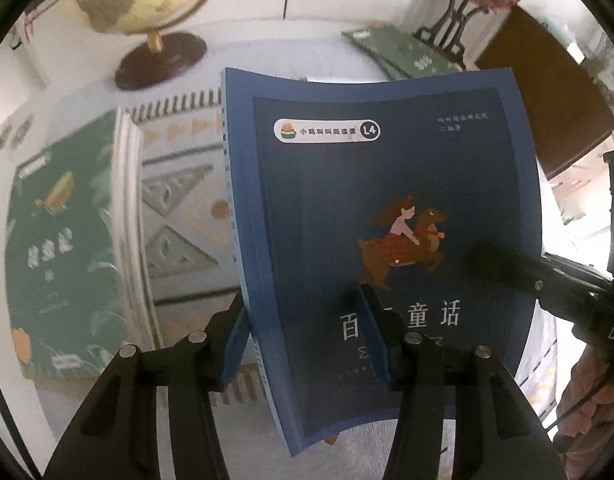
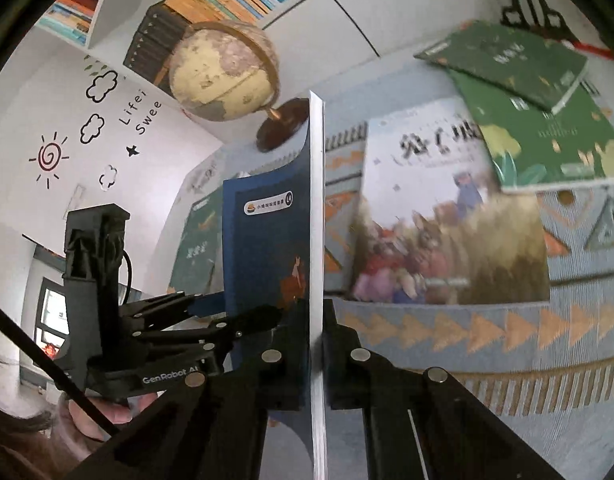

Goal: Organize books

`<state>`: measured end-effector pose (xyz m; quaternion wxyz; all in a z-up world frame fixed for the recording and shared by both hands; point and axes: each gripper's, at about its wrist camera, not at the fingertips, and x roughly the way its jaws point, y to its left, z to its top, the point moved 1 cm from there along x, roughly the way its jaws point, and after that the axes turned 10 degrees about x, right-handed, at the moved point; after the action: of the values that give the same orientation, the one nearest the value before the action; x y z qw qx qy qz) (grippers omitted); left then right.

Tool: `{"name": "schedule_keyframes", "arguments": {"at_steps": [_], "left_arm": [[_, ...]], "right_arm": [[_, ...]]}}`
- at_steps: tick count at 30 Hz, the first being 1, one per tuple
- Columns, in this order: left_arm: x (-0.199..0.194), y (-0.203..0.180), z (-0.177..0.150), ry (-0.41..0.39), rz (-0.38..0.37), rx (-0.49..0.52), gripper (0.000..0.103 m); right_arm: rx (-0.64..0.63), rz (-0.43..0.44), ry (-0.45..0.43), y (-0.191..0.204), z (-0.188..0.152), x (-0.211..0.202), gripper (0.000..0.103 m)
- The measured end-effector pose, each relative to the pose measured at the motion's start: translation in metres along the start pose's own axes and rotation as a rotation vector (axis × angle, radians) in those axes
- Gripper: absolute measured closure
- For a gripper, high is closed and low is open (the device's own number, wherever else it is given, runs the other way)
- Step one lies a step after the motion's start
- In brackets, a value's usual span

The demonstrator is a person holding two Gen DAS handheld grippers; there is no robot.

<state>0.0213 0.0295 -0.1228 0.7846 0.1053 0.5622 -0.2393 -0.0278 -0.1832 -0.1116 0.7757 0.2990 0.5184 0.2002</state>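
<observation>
Patterned cloth in pale blue with orange triangles covers the tabletop on which the books lie. Central to both views is the blue book, lifted clear of the cloth and held upright between 2 grippers, its cover bowed slightly. Jaws of the right gripper are closed tight on the book's page edge, seen edge-on in the right wrist view. Jaws of the left gripper stand at a narrow-to-middle gap straddling the spine side, 1 pad behind and 1 in front of the cover; whether both pads press on it cannot be told. Outward from the book, a green book lies flat to its left, an illustrated picture book lies flat to its right, and 2 more green books overlap farther back. A globe on a dark base stands at the rear, before shelves of books. For the step in hand, carrying the blue book toward a stack, judgement favours keeping both hands moving together so the thin cover does not buckle further, and lowering it squarely over its destination before either grip releases.
</observation>
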Motion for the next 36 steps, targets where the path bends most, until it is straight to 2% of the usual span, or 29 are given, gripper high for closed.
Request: {"name": "schedule_keyframes", "arguments": {"at_steps": [6,12,20,26,31,36], "left_arm": [[-0.032,0.028,0.014,-0.077,0.018,-0.033,0.054],[-0.049,0.074,0.019,-0.117,0.070,-0.115,0.054],[-0.059,0.145,0.008,-0.139,0.161,-0.211,0.055],[-0.054,0.189,-0.005,-0.125,0.200,-0.266,0.055],[-0.042,0.217,-0.020,-0.102,0.194,-0.321,0.055],[-0.028,0.241,-0.029,-0.082,0.149,-0.370,0.055]], "right_arm": [[-0.024,0.017,-0.021,0.035,0.022,-0.008,0.098],[-0.004,0.087,0.001,0.069,0.045,0.015,0.098],[0.019,0.174,0.086,0.114,0.062,0.080,0.098],[0.020,0.200,0.150,0.143,0.067,0.137,0.098],[0.017,0.189,0.201,0.157,0.066,0.174,0.098],[0.038,0.167,0.258,0.158,0.064,0.207,0.098]]}}
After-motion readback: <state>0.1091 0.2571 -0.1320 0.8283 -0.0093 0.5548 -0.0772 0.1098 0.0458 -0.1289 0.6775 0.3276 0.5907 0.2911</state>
